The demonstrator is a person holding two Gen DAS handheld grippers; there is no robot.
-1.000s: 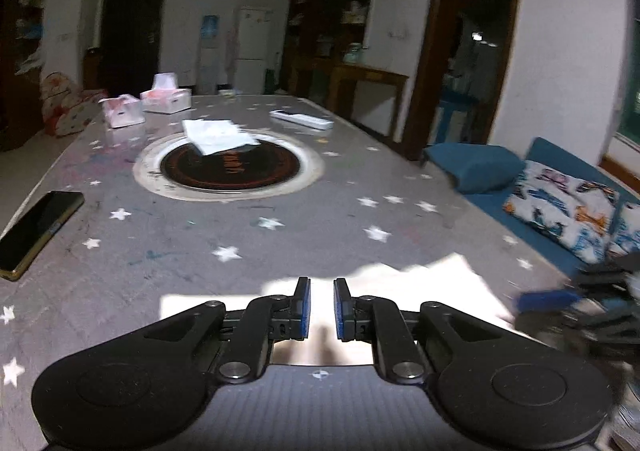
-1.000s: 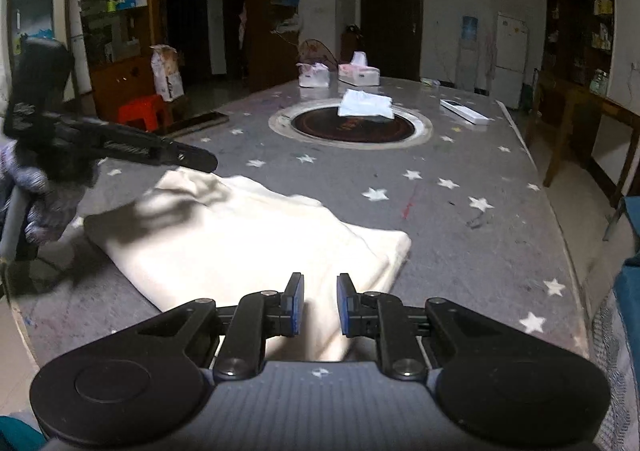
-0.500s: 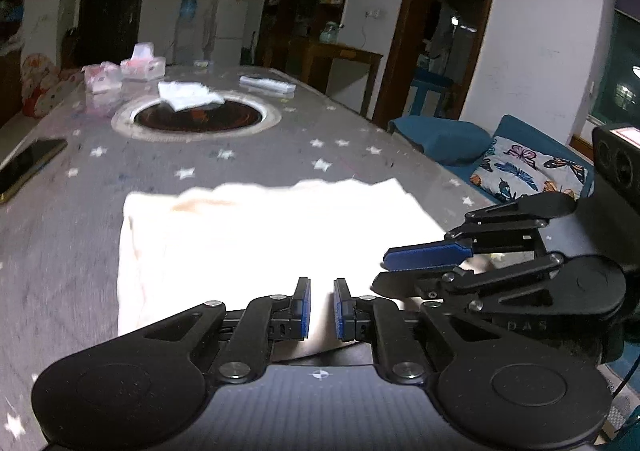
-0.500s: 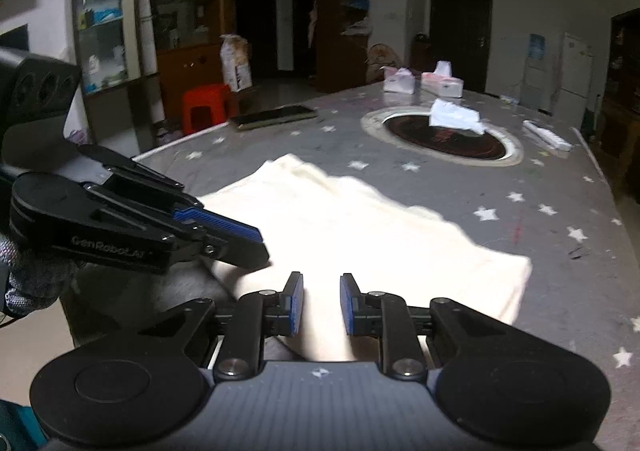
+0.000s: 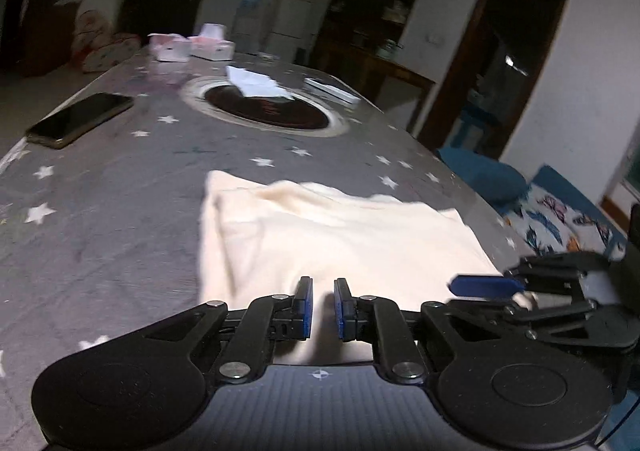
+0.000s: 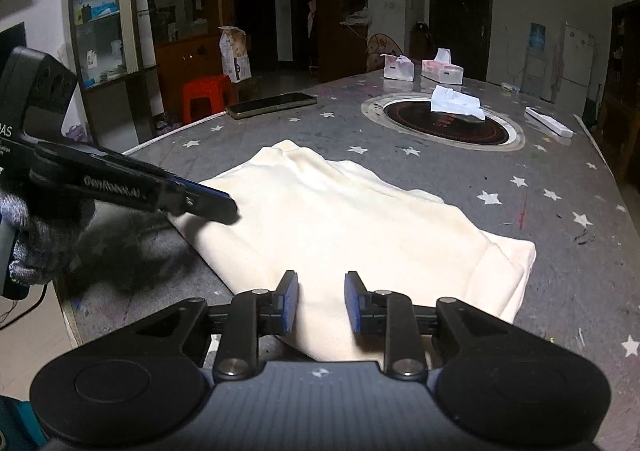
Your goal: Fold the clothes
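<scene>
A cream garment [image 5: 340, 235] lies folded flat on the grey star-print table [image 5: 100, 211], close to its near edge. My left gripper [image 5: 323, 305] hovers over the cloth's near hem. Only a narrow slit shows between its blue pads, and nothing is pinched there. In the right wrist view it reaches in from the left, held by a gloved hand, with its tip [image 6: 224, 207] at the garment's [image 6: 360, 227] left edge. My right gripper [image 6: 321, 301] is above the near hem with its jaws opening. Cloth shows below the gap but is not gripped. Its blue fingertip [image 5: 480, 285] sits at the cloth's right corner.
A phone [image 5: 80, 119] lies at the table's left edge. Farther back a round inset hotplate [image 5: 272, 119] carries a white tissue [image 5: 256, 81], with tissue boxes [image 5: 212, 45] and a remote [image 5: 332, 90] behind. A blue sofa [image 5: 560, 203] stands to the right and a red stool [image 6: 208, 95] to the left.
The left gripper has dropped and swung over the garment's near hem. The right gripper's jaws have widened. The right gripper has settled at the hem.
</scene>
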